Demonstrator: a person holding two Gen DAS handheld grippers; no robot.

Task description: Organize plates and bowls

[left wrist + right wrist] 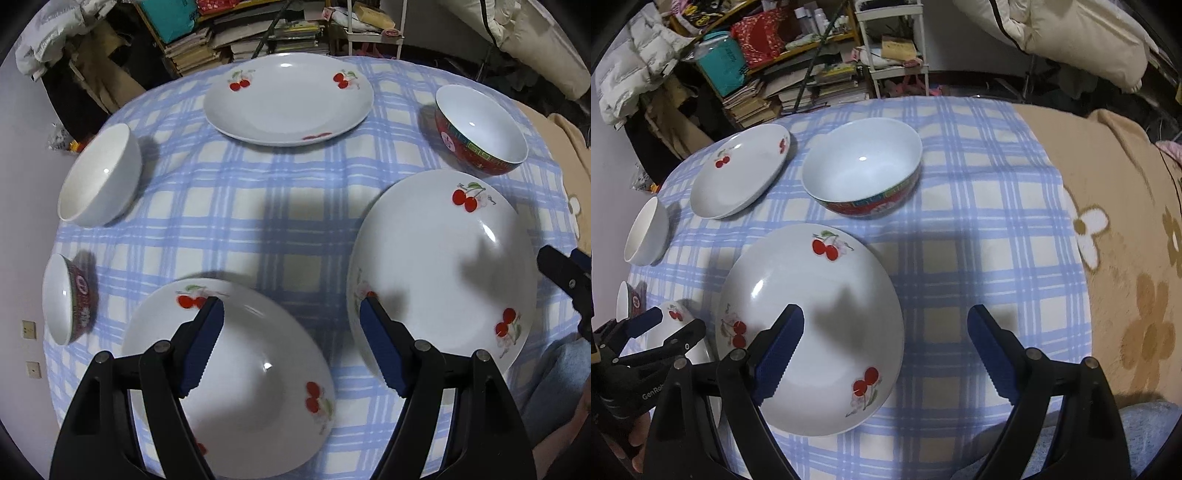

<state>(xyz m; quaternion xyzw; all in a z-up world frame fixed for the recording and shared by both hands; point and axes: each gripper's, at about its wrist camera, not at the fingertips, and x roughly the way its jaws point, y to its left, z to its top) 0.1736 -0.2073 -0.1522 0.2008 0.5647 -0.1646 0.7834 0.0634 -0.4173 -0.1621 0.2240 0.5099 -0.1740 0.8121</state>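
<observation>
Both grippers are hovering with fingers spread wide and gripping nothing. The left gripper is hanging over the near-left cherry plate, its left finger above that plate's bowl. The right gripper is straddling the right rim of the near-right cherry plate.

The 3 cherry plates are lying apart on the checked tablecloth: 2 near, the far cherry plate at the back. The white bowl and small red-patterned bowl are sitting at the left, the large red-patterned bowl at the back right.

Risks, as I judge them: the plates are glossy and shallow, so a rim pinch is likely to slip or tip; the soft cloth could drag and bunch under a sliding plate; the 2 grippers are working close together and could collide.

The small red-patterned bowl is sitting near the left edge, so a nudge could send it off. The middle of the cloth is offering the most open room for stacking; the stretch right of the near-right plate is also free.
</observation>
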